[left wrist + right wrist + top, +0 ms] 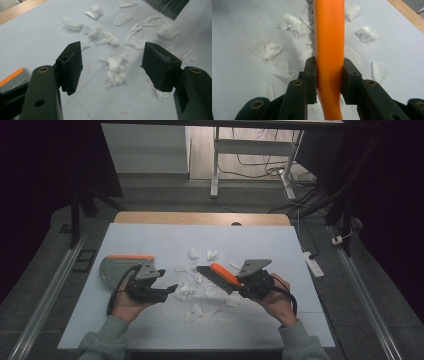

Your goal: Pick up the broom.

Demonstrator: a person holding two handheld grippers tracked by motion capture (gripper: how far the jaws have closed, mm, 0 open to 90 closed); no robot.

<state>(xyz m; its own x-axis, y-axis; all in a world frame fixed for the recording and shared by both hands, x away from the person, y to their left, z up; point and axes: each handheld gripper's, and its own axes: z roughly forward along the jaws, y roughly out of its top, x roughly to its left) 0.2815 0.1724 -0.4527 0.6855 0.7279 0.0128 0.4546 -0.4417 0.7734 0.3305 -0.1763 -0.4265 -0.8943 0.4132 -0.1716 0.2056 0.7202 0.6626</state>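
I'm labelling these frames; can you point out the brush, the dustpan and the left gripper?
brush (329,37): right gripper view, on its orange handle.
dustpan (114,269): high view, on its grey pan.
left gripper (112,66): left gripper view, midway between its open fingertips.

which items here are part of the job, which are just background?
In the job:
brush, clamped in right gripper
paper scraps
dustpan
left gripper, open

Lying about:
power strip
floor cables

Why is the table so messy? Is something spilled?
Not spilled, but torn white tissue scraps lie scattered across the middle of the table. The right gripper holds an orange brush over them; the dustpan sits at the left.
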